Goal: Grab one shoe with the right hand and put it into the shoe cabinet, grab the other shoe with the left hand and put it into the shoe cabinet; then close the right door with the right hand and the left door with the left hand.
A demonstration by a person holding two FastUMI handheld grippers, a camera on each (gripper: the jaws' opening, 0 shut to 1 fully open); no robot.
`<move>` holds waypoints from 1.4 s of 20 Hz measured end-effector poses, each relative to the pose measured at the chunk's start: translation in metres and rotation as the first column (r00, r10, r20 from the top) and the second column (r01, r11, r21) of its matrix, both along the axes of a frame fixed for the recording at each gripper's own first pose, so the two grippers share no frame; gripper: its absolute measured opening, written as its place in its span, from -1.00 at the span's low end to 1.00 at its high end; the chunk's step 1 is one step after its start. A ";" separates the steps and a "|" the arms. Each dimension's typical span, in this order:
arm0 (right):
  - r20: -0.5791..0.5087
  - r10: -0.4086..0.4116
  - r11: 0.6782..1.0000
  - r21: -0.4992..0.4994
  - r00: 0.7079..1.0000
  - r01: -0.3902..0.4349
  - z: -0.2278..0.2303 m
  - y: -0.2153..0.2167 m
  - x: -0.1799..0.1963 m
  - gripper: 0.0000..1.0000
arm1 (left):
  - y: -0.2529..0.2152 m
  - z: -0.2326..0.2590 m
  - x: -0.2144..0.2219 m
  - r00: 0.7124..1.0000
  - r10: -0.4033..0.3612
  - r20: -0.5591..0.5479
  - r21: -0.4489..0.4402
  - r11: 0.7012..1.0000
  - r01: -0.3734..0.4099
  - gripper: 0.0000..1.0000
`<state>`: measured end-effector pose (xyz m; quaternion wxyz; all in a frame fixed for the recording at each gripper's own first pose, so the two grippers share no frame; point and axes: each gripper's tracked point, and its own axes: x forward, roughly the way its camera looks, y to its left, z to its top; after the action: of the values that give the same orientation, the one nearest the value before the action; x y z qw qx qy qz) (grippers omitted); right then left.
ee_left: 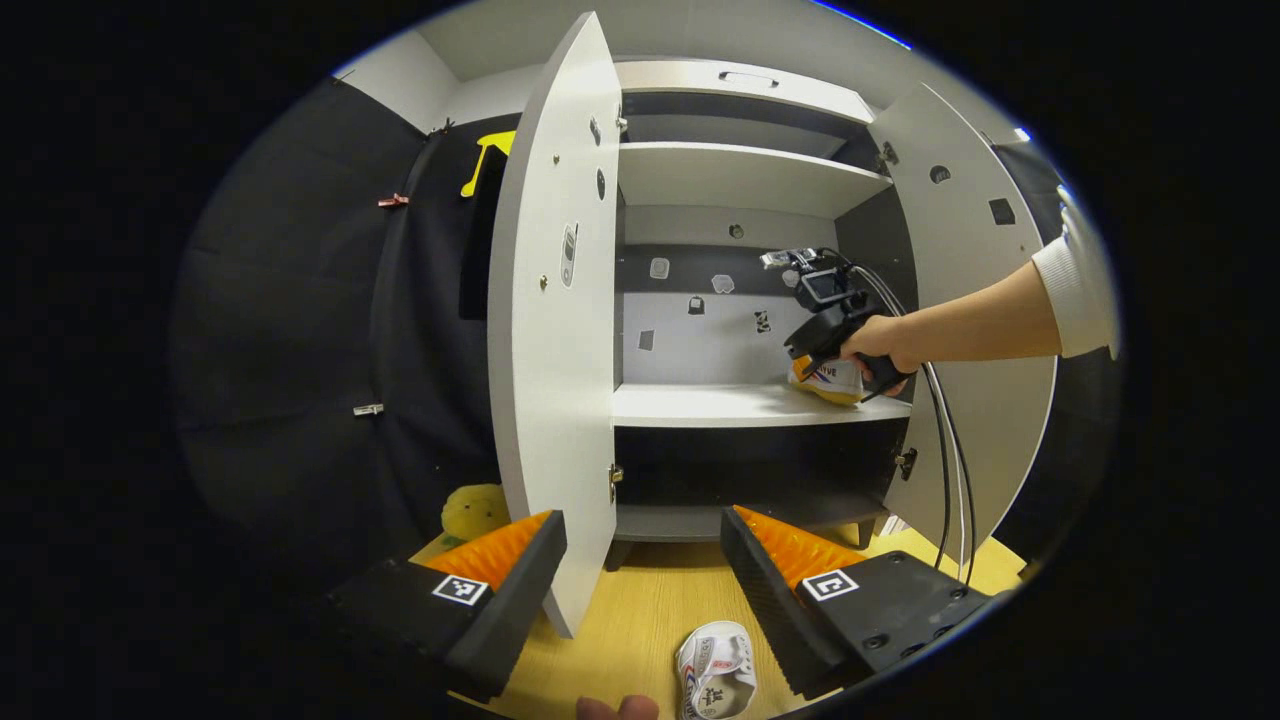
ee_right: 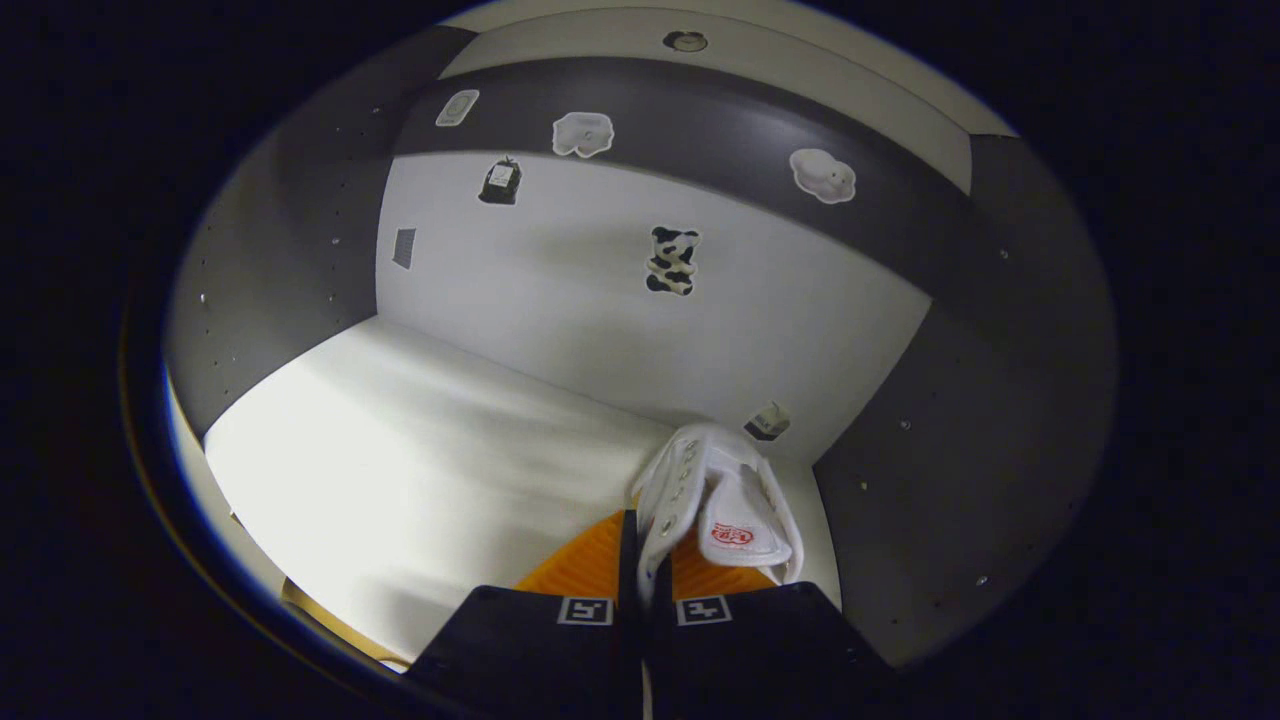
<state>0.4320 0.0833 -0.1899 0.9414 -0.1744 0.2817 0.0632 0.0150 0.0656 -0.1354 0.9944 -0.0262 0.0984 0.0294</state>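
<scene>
White shoe cabinet (ee_left: 745, 175), both doors swung wide: left door (ee_left: 555, 330), right door (ee_left: 975, 330). On my right gripper view, the right gripper (ee_right: 640, 585) has its fingers drawn narrow, both pressing the side of a white shoe (ee_right: 715, 490), held over the far right corner of the pale middle shelf (ee_right: 420, 450). From my left gripper view, I see that same gripper (ee_left: 835, 325) gripped by a hand (ee_left: 880, 345) at the shelf's right end. My left gripper (ee_left: 645, 545) hangs wide apart, holding nothing, before the cabinet. Second shoe (ee_left: 715, 680), white, lies on the wooden floor (ee_left: 640, 620), near, between its fingers. Yellow soft toy (ee_left: 475, 510) sits left of the left door.
</scene>
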 end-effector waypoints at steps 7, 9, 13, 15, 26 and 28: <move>-0.012 -0.042 0.999 -0.019 0.999 0.042 -0.004 -0.003 -0.003 -0.75 | -0.004 0.002 -0.002 1.000 -0.004 0.006 -0.002 1.000 0.004 0.95; -0.005 -0.044 0.999 -0.025 0.999 0.044 0.000 -0.005 -0.006 -0.61 | -0.007 0.002 -0.006 1.000 -0.010 0.005 -0.004 1.000 0.010 0.95; 0.002 -0.047 0.999 0.026 0.999 0.047 0.011 -0.001 -0.019 -0.10 | -0.013 0.007 -0.011 1.000 -0.017 0.017 -0.002 1.000 0.017 0.96; 0.021 -0.036 0.998 0.050 0.999 0.035 0.022 0.004 -0.029 0.31 | -0.015 0.009 -0.015 1.000 -0.022 0.021 -0.007 1.000 0.022 0.96; 0.328 -0.019 0.963 0.261 0.944 -0.071 0.133 0.024 -0.129 0.96 | -0.020 0.023 -0.032 0.995 -0.036 0.094 -0.028 0.999 0.039 0.96; 0.384 -0.009 0.961 0.259 0.923 -0.098 0.148 0.022 -0.165 0.96 | -0.024 0.013 -0.037 0.995 -0.068 0.071 -0.043 0.997 0.071 0.96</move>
<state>0.2674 0.1055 -0.0420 0.9914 -0.0582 0.0779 0.0878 -0.0222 0.0415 -0.1226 0.9967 -0.0463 0.0655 -0.0083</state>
